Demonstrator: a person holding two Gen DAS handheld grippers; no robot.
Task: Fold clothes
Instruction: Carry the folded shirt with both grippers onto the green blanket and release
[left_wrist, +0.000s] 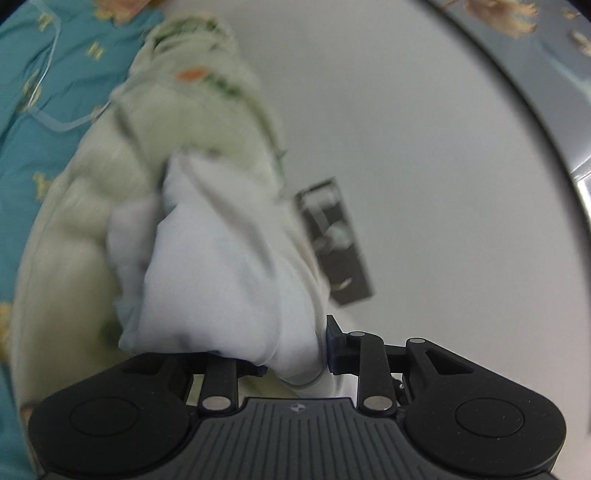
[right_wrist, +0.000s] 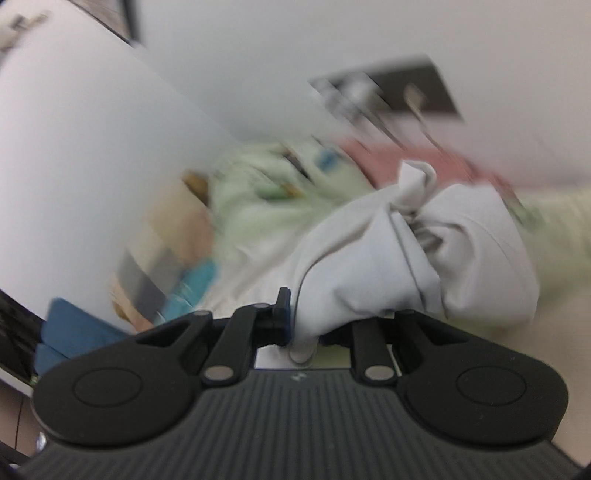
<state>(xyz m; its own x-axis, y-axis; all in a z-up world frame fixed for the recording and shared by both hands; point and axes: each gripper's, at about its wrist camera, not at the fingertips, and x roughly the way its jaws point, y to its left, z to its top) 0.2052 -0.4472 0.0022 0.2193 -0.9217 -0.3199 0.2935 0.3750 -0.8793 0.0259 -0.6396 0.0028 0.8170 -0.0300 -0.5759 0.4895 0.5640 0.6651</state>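
Both hand-held grippers, left (left_wrist: 295, 354) and right (right_wrist: 301, 328), pinch my bunched white cloth garment (left_wrist: 221, 266) mid-frame, seemingly lifted to shake it open, though blur obscures.

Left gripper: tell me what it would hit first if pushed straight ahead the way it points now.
The left gripper is shut on the white garment, which bunches directly ahead. Beyond it, probably the pale green printed bedding; blur leaves depth unclear.

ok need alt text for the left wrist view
The left gripper is shut on a bunched white garment, lifted before a pale green printed cloth. Teal patterned bedding lies at left, with a dark framed picture on the white wall behind; the frame is motion-blurred.
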